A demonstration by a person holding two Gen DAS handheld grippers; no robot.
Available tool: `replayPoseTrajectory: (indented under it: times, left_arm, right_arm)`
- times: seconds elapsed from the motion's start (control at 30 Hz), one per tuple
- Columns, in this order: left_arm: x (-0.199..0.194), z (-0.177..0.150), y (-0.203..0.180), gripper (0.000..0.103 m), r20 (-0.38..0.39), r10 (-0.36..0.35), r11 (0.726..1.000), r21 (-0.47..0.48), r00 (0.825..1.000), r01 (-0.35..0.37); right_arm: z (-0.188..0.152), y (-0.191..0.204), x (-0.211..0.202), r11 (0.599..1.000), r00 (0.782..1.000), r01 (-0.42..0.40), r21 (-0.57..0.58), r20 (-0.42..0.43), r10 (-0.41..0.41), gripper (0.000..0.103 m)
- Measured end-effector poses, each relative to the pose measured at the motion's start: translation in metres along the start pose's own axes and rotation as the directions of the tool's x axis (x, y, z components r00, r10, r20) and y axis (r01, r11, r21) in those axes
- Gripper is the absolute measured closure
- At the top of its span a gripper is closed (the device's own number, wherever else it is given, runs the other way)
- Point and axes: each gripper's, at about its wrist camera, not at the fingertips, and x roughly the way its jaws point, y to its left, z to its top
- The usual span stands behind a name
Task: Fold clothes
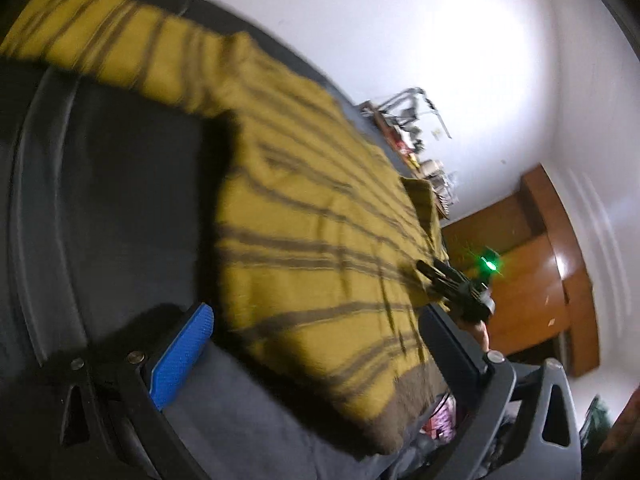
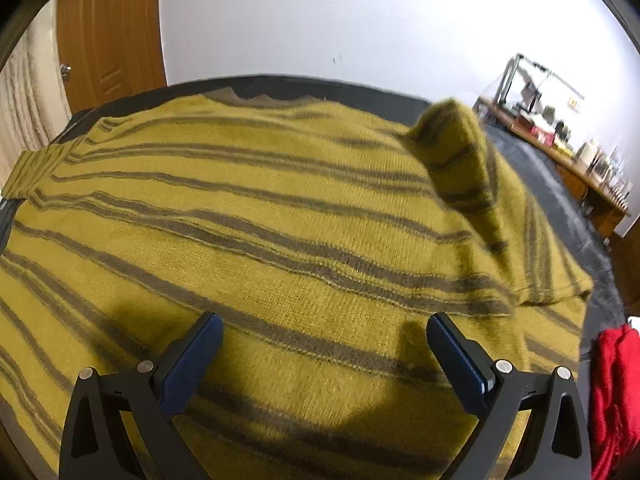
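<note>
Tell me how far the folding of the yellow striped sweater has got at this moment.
Early stage. Done: the yellow striped sweater is spread on the dark surface, and one sleeve is raised over its body. In hand: nothing; the right claw is open above the knit, and the left claw is open near the hem. Left: the other sleeve still lies out flat, and the body is unfolded. A red garment waits alongside.
</note>
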Motion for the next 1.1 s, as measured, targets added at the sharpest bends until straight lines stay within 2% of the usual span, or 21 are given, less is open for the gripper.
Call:
replayPoseTrajectory:
  times: [0.1,0.27,0.37,0.5,0.53,0.6,0.63,0.7,0.77,0.8,0.83,0.93,1.0,1.1]
  left_arm:
    - [0.004,0.001,-0.002,0.000,-0.015,-0.048,0.999,0.000,0.999,0.048]
    - [0.016,0.001,-0.011,0.000,-0.035,-0.082,0.997,0.015,0.996,0.082]
    - [0.019,0.002,-0.013,0.000,-0.041,-0.107,0.994,0.008,0.993,0.108]
    - [0.018,0.007,-0.012,0.000,-0.027,-0.151,0.988,-0.033,0.988,0.151]
    - [0.017,0.009,-0.013,0.000,-0.022,-0.163,0.986,-0.039,0.986,0.162]
    - [0.014,0.012,-0.015,0.000,-0.013,-0.185,0.982,-0.047,0.983,0.184]
    - [0.014,0.013,-0.018,0.000,-0.011,-0.194,0.980,-0.046,0.981,0.193]
    - [0.017,0.016,-0.025,0.000,-0.012,-0.203,0.978,-0.039,0.979,0.203]
    - [0.019,0.017,-0.031,0.000,-0.016,-0.214,0.976,-0.030,0.977,0.214]
    - [0.019,0.018,-0.034,0.000,-0.018,-0.220,0.975,-0.025,0.975,0.220]
    - [0.021,0.018,-0.036,0.000,-0.021,-0.227,0.974,-0.021,0.974,0.226]
    - [0.028,0.019,-0.039,0.000,-0.039,-0.248,0.969,-0.026,0.968,0.247]
    - [0.036,0.018,-0.041,0.000,-0.060,-0.254,0.967,-0.034,0.965,0.252]
    - [0.050,0.015,-0.044,0.000,-0.098,-0.249,0.968,-0.042,0.964,0.246]
  right_arm:
    - [-0.005,0.021,-0.033,0.991,0.990,-0.128,-0.047,0.054,0.130,0.000]
    - [-0.019,0.085,-0.077,0.927,0.942,-0.320,-0.194,0.037,0.333,0.000]
    - [-0.033,0.131,-0.096,0.860,0.903,-0.409,-0.306,0.001,0.430,0.000]
    - [-0.052,0.197,-0.112,0.723,0.828,-0.532,-0.441,-0.095,0.552,0.000]
    - [-0.057,0.212,-0.112,0.700,0.829,-0.526,-0.483,-0.107,0.549,0.000]
    - [-0.068,0.238,-0.112,0.666,0.845,-0.487,-0.565,-0.111,0.524,0.000]
    - [-0.072,0.246,-0.111,0.660,0.860,-0.454,-0.598,-0.100,0.500,0.000]
    - [-0.074,0.248,-0.101,0.706,0.912,-0.342,-0.620,-0.039,0.408,0.000]
    - [-0.067,0.239,-0.088,0.770,0.946,-0.263,-0.581,0.002,0.325,0.000]
    - [-0.060,0.225,-0.080,0.820,0.959,-0.230,-0.523,0.020,0.282,0.000]
    - [-0.053,0.212,-0.073,0.857,0.967,-0.213,-0.468,0.026,0.255,0.000]
    - [-0.040,0.163,-0.061,0.937,0.965,-0.251,-0.243,0.018,0.263,0.000]
    - [-0.033,0.135,-0.053,0.960,0.966,-0.257,-0.112,0.010,0.259,0.000]
    - [-0.035,0.114,-0.044,0.977,0.978,-0.208,-0.050,0.000,0.208,0.000]
